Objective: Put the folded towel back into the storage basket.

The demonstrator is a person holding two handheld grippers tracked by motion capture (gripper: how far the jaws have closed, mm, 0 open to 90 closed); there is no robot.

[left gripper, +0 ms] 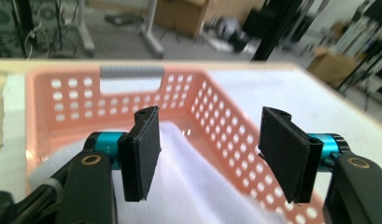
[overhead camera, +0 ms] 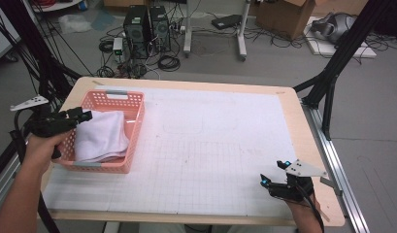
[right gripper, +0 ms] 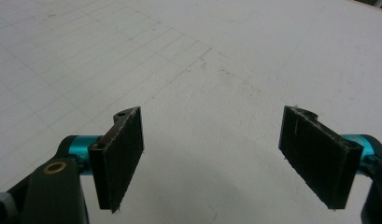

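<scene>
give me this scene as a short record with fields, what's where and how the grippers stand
work in hand: white towel lying in pink basket
basket place: far-left part of the table, on the white gridded mat
left gripper: over the basket's near-left edge, fingers apart above the towel, nothing pressed between them
right gripper: near-right part of the mat, fingers wide apart, holding nothing
towel state: folded, resting inside the basket, free of both grippers
</scene>
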